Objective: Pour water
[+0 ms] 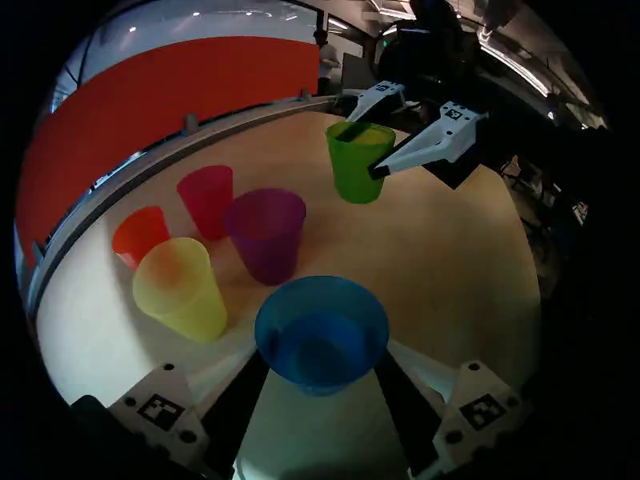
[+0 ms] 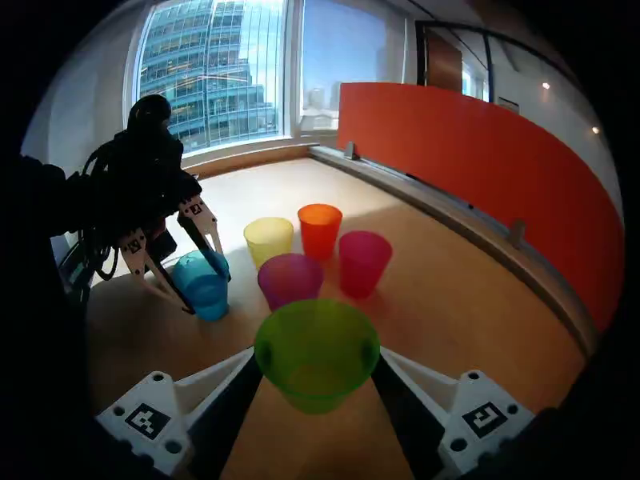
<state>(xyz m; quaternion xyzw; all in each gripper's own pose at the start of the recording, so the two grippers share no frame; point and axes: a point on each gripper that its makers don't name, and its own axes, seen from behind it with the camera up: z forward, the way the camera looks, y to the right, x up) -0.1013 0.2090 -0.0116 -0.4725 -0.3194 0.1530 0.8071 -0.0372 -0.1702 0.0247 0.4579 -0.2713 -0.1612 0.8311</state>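
Note:
My left gripper (image 1: 322, 382) is shut on a blue cup (image 1: 322, 330) that holds water and stays upright. Across the table, my right gripper (image 1: 370, 148) is shut on a green cup (image 1: 358, 160). In the right gripper view the green cup (image 2: 317, 350) sits between my right gripper's (image 2: 318, 376) fingers, upright and just above the table. Off to the left there, the left gripper (image 2: 200, 276) holds the blue cup (image 2: 202, 285). Between the two held cups stand yellow (image 1: 180, 289), purple (image 1: 266, 234), red (image 1: 207, 200) and orange (image 1: 140, 234) cups.
The light wooden table (image 1: 448, 256) has an orange divider panel (image 1: 160, 96) along one edge. A large window (image 2: 240, 72) lies behind the left gripper. Bare tabletop stretches between the cup cluster and the green cup.

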